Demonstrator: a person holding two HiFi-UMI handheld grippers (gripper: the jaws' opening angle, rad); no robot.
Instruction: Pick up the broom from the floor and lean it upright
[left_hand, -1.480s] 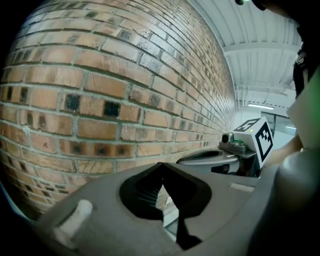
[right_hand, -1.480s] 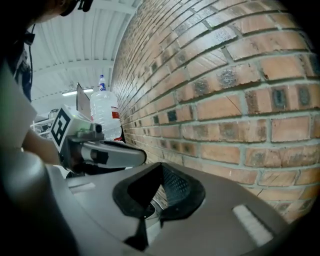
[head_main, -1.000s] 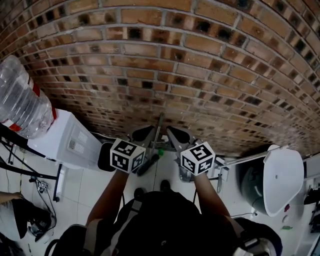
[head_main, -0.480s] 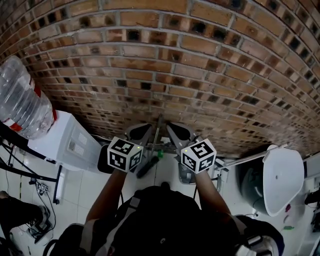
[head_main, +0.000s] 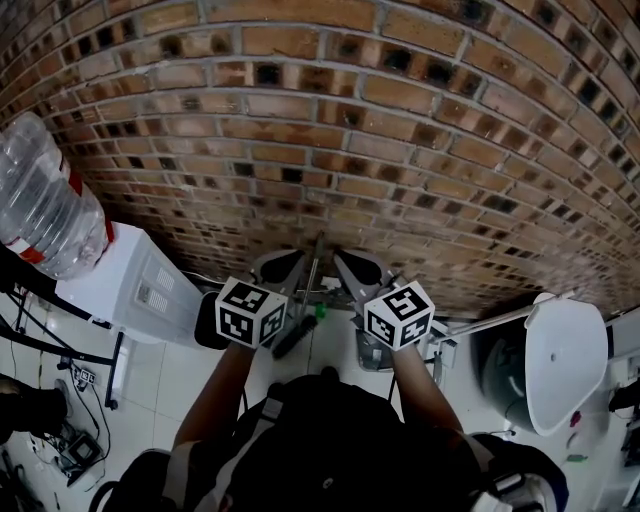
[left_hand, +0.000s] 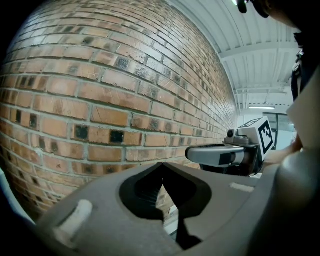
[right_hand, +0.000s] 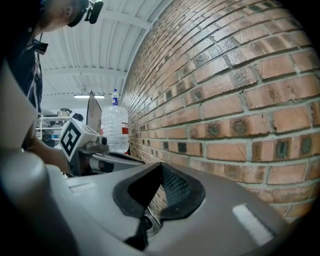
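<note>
The broom's thin metal handle (head_main: 315, 262) stands upright against the brick wall (head_main: 330, 130). Lower down are its dark grip and a green part (head_main: 320, 310). My left gripper (head_main: 285, 264) and right gripper (head_main: 356, 266) flank the handle at the wall, one on each side, close to it. In the left gripper view the left gripper (left_hand: 161, 167) has its jaw tips together, and the right gripper (left_hand: 202, 153) shows beside it. The right gripper (right_hand: 161, 169) is likewise shut in its own view, where a bit of shiny metal (right_hand: 151, 220) shows below the jaws. I see nothing clamped in either.
A white water dispenser (head_main: 140, 280) with a clear bottle (head_main: 40, 200) stands left of me at the wall. A white round-lidded bin (head_main: 565, 355) and a long pale handle (head_main: 500, 318) are at the right. Cables (head_main: 80, 375) lie on the tiled floor at the left.
The grippers and the broom handle have stayed almost where they were. Only a dark shape at the lower left edge of the head view has shifted.
</note>
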